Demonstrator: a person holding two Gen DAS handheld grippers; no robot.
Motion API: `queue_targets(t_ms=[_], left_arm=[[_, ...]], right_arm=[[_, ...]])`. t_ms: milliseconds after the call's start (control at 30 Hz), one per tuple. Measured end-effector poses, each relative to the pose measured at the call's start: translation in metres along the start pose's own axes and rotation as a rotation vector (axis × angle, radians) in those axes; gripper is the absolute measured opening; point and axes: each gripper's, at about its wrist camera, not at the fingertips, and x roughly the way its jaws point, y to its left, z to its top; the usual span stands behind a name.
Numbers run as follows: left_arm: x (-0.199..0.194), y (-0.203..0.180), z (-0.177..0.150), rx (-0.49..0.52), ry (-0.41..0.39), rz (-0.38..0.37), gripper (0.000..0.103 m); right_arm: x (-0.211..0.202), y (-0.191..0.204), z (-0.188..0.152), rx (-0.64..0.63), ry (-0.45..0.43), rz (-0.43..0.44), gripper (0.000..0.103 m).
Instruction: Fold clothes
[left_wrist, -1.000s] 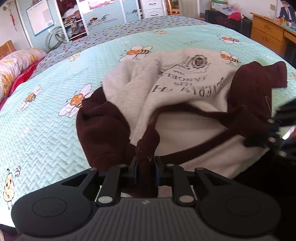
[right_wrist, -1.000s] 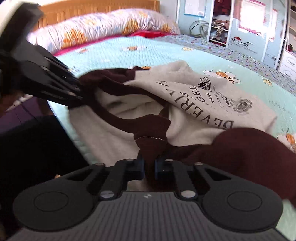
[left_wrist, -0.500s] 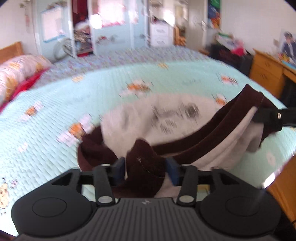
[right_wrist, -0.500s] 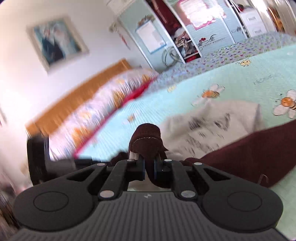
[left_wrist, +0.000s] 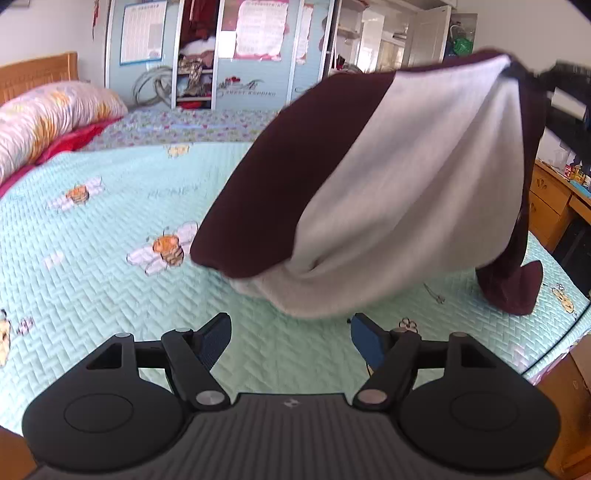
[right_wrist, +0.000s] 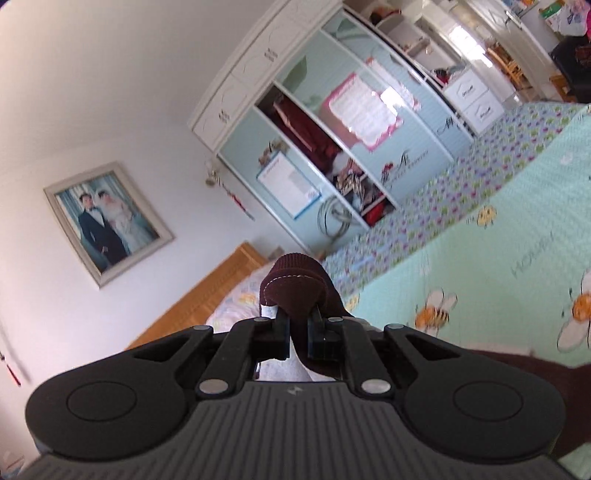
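Left wrist view: left gripper (left_wrist: 290, 338), jaws opening with nothing between them, hovers over the quilted bee-print bedspread (left_wrist: 92, 295). Right gripper (right_wrist: 297, 334) pinches the ribbed maroon hem of the grey-and-maroon sweatshirt (left_wrist: 388, 206), which hangs lifted, its lower edge brushing the bed. Step: spreading out; next, regrasp an opposite corner.

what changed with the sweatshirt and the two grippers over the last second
The left gripper let go of the maroon trim; its jaws are opening, empty. The right gripper swung up, hoisting the sweatshirt off the bedspread. Unchanged: the right's clamp on the trim.
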Motion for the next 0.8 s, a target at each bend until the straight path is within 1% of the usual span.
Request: queue_targets(t_ms=[67, 200, 267, 367, 467, 567, 633, 733, 800], left_arm=[[0.003, 0.002, -0.002, -0.007, 0.015, 0.007, 0.074], [0.009, 0.006, -0.003, -0.014, 0.031, 0.034, 0.074], [0.012, 0.009, -0.001, -0.030, 0.031, 0.028, 0.074], [0.013, 0.011, 0.007, -0.056, 0.011, 0.009, 0.074], [0.011, 0.011, 0.021, -0.057, -0.040, 0.006, 0.074], [0.010, 0.007, 0.033, -0.043, -0.082, -0.007, 0.074], [0.011, 0.004, 0.033, -0.047, -0.095, -0.014, 0.074], [0.012, 0.000, 0.033, -0.055, -0.114, -0.027, 0.075], [0.014, 0.002, 0.027, -0.086, -0.104, -0.055, 0.075]], right_arm=[[0.003, 0.005, 0.016, -0.010, -0.035, -0.009, 0.012], [0.024, 0.015, 0.046, -0.022, -0.077, -0.021, 0.012], [0.038, 0.022, 0.054, -0.013, -0.082, -0.006, 0.012], [0.066, 0.038, 0.059, -0.017, -0.053, 0.009, 0.012], [0.099, 0.057, 0.049, -0.054, 0.019, 0.041, 0.012], [0.125, 0.079, 0.016, -0.115, 0.172, 0.076, 0.012], [0.140, 0.088, -0.014, -0.128, 0.273, 0.092, 0.012], [0.160, 0.093, -0.052, -0.089, 0.435, 0.115, 0.012], [0.170, 0.095, -0.076, -0.078, 0.546, 0.112, 0.012]])
